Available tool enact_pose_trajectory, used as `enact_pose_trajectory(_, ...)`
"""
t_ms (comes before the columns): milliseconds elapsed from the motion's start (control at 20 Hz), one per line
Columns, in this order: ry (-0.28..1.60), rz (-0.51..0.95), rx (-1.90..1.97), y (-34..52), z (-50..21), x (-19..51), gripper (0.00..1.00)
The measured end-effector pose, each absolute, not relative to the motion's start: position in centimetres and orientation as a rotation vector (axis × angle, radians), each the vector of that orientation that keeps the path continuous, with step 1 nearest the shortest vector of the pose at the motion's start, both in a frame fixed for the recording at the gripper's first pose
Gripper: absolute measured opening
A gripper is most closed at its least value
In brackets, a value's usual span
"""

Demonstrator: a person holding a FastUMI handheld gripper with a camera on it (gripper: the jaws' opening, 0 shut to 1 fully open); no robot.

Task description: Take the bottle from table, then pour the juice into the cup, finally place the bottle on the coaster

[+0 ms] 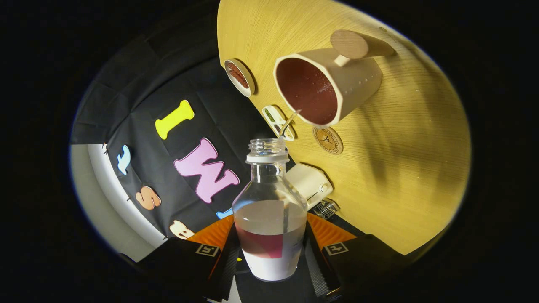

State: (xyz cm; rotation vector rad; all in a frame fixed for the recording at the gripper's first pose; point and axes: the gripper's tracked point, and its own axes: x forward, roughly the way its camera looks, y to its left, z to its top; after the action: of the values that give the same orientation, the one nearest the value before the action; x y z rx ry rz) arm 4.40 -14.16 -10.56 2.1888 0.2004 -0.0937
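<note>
Mid-pour: the gripper (271,252) clamps the tilted bottle (270,219) from both sides as a thin stream runs into the cup (326,84). The coaster (328,140), just beside the cup on the table (400,160), awaits the bottle.

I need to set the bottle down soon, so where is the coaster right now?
In the gripper view, the coaster lies on the wooden table, just below the cup rim, beyond the bottle held in the gripper.
</note>
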Motion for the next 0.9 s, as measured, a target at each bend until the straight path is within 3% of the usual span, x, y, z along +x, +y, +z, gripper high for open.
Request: enact_pose_trajectory(900, -0.035, -0.209, 2.536, -18.6, -7.2, 5.3, 0.75)
